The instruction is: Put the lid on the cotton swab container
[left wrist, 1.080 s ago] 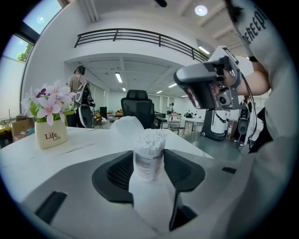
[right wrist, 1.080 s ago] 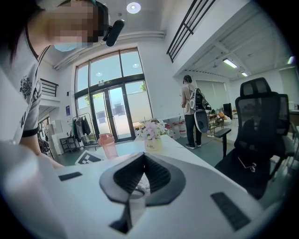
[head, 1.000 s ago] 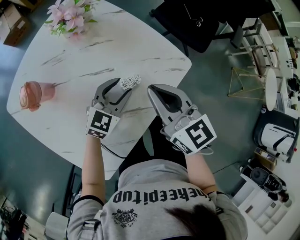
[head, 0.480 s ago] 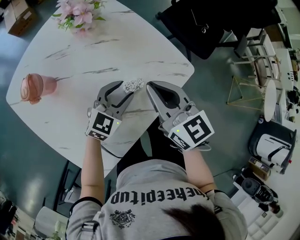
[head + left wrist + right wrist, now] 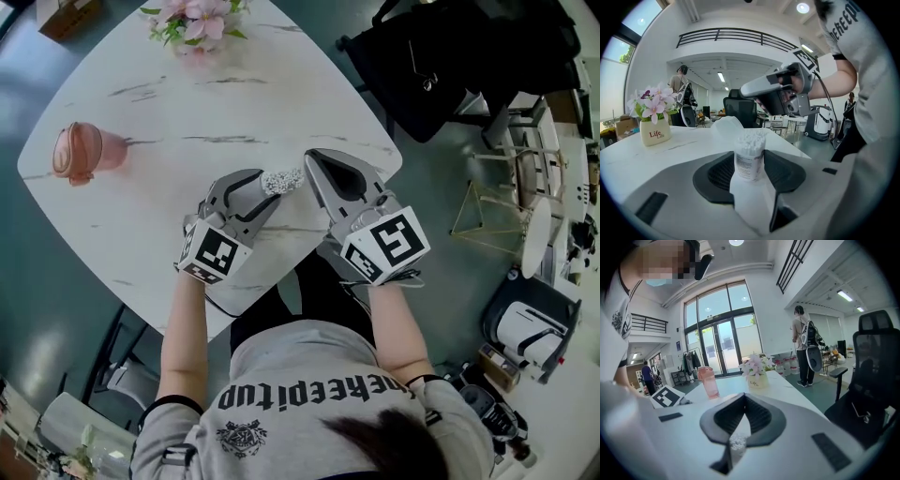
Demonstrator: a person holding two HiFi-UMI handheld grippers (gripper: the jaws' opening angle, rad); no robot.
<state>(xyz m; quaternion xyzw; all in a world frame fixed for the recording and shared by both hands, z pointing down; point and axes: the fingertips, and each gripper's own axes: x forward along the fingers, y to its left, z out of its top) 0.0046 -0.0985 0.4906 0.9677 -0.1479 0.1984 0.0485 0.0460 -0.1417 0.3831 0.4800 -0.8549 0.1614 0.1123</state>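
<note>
My left gripper (image 5: 265,186) is shut on the cotton swab container (image 5: 283,181), a clear tub packed with white swabs, and holds it upright near the table's front edge. In the left gripper view the container (image 5: 749,157) stands between the pads with its top uncovered. A translucent lid (image 5: 725,126) shows just behind it, tilted; I cannot tell whether it hangs from the container. My right gripper (image 5: 314,159) hovers close to the right of the container with its jaw tips together and nothing seen between them. The swabs (image 5: 738,442) show below its jaws.
The white marble table (image 5: 187,103) carries a pink cup (image 5: 80,152) at the far left and a flower pot (image 5: 199,21) at the back. A black office chair (image 5: 450,66) stands past the table's right edge. A person (image 5: 804,345) stands farther off in the room.
My right gripper has moved left and a little down, closing in on the container. The left gripper has kept its hold and stayed in place.
</note>
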